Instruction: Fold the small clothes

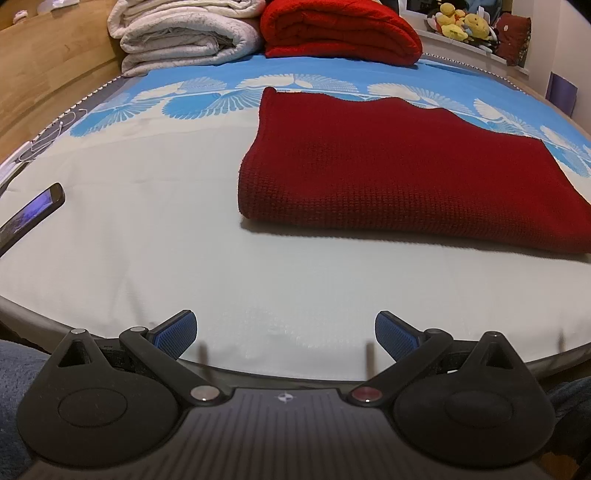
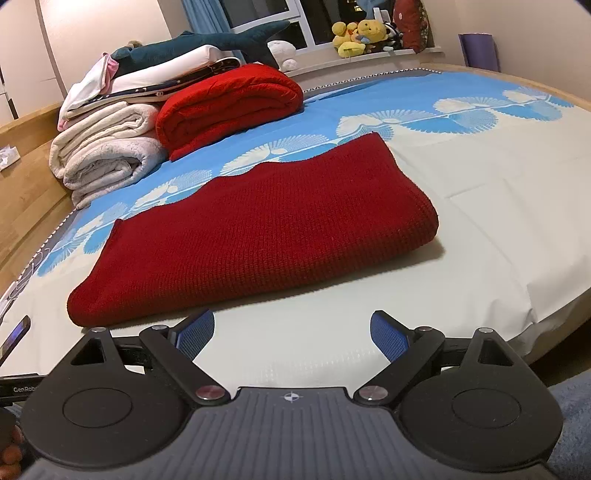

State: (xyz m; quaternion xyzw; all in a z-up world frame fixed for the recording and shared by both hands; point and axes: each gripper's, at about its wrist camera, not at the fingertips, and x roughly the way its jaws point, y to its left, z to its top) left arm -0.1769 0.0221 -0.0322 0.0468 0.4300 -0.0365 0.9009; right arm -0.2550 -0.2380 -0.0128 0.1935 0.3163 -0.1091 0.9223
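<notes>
A dark red knitted cloth lies folded flat on the bed, right of centre in the left wrist view and in the middle of the right wrist view. My left gripper is open and empty, low over the near edge of the bed, well short of the cloth and to its left. My right gripper is open and empty, just short of the cloth's near folded edge.
The bed sheet is pale with a blue fan pattern at the far side. Folded white blankets and a bright red blanket are stacked at the back left. A phone lies at the left. Plush toys sit on the windowsill.
</notes>
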